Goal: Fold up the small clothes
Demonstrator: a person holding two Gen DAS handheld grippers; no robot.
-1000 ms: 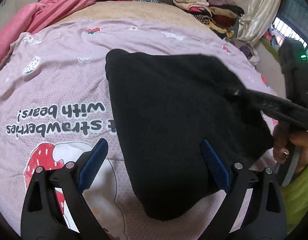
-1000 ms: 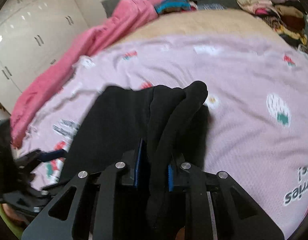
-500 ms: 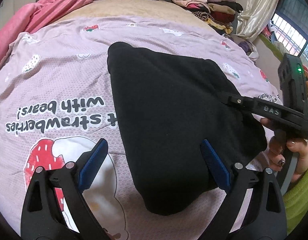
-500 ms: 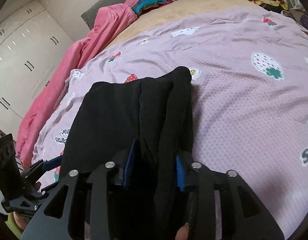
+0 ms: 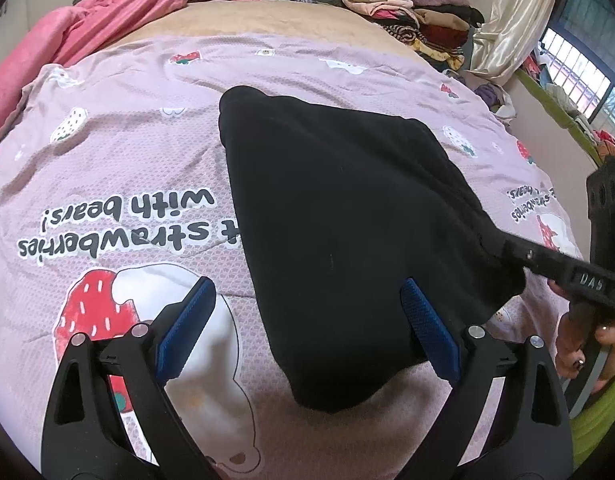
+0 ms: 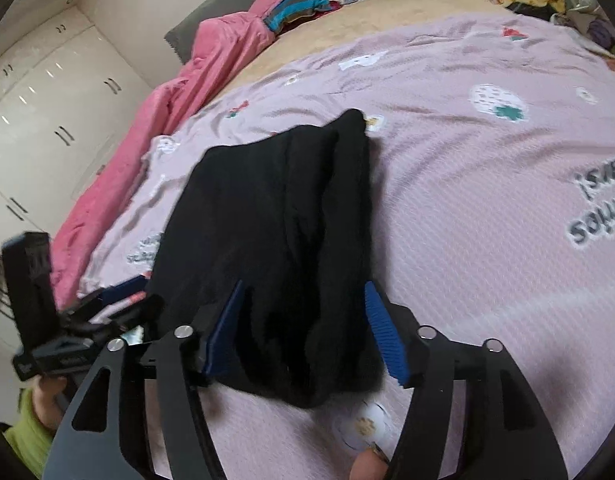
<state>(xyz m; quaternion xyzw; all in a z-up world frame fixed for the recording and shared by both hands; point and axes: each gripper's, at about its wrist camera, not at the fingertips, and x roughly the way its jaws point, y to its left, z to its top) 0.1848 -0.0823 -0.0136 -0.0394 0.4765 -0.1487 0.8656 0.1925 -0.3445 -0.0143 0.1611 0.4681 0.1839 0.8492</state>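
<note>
The black garment [image 6: 275, 240] lies folded on the pink bedspread [image 6: 487, 220], its near end between the opening right gripper [image 6: 303, 328]; left gripper [image 5: 307, 328] gapes empty.

A bed carries a pink strawberry-print sheet [image 5: 347, 72]. White wardrobe doors [image 6: 39, 120] with dark handles line one wall. A cream curtain [image 5: 511, 28] hangs beside a barred window [image 5: 587, 68] admitting daylight. A pink blanket [image 6: 179, 120] lies along the sheet's far edge.
</note>
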